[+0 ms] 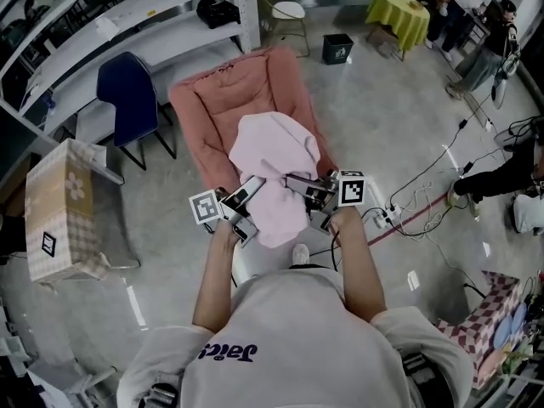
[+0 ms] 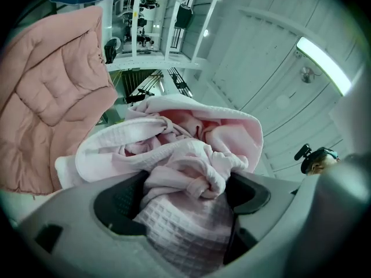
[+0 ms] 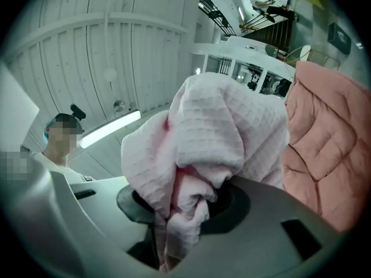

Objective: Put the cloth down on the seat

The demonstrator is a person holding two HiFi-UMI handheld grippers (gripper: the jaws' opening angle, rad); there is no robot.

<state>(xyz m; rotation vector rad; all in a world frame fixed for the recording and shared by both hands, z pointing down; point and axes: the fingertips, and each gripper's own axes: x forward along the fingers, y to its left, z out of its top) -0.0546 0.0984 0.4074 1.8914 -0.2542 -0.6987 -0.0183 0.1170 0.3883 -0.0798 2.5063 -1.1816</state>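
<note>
A pale pink waffle cloth (image 1: 272, 172) lies bunched over the front of a pink padded seat (image 1: 229, 92), its near end at both grippers. My left gripper (image 1: 246, 206) stands at the cloth's left edge, jaws wide open. In the left gripper view a knotted bundle of cloth (image 2: 191, 155) fills the gap in the left gripper (image 2: 182, 198), loose against the pads. My right gripper (image 1: 308, 198) is at the right edge. Up close, the right gripper (image 3: 182, 204) is shut on a hanging fold of the cloth (image 3: 220, 132), with the seat (image 3: 330, 132) behind.
A dark blue chair (image 1: 127, 92) and white shelving (image 1: 127, 24) stand to the left of the seat, with a cardboard box (image 1: 59, 211) nearer left. A black bin (image 1: 337, 48) and yellow table (image 1: 399, 11) are beyond. Cables (image 1: 408, 202) run along the floor at right.
</note>
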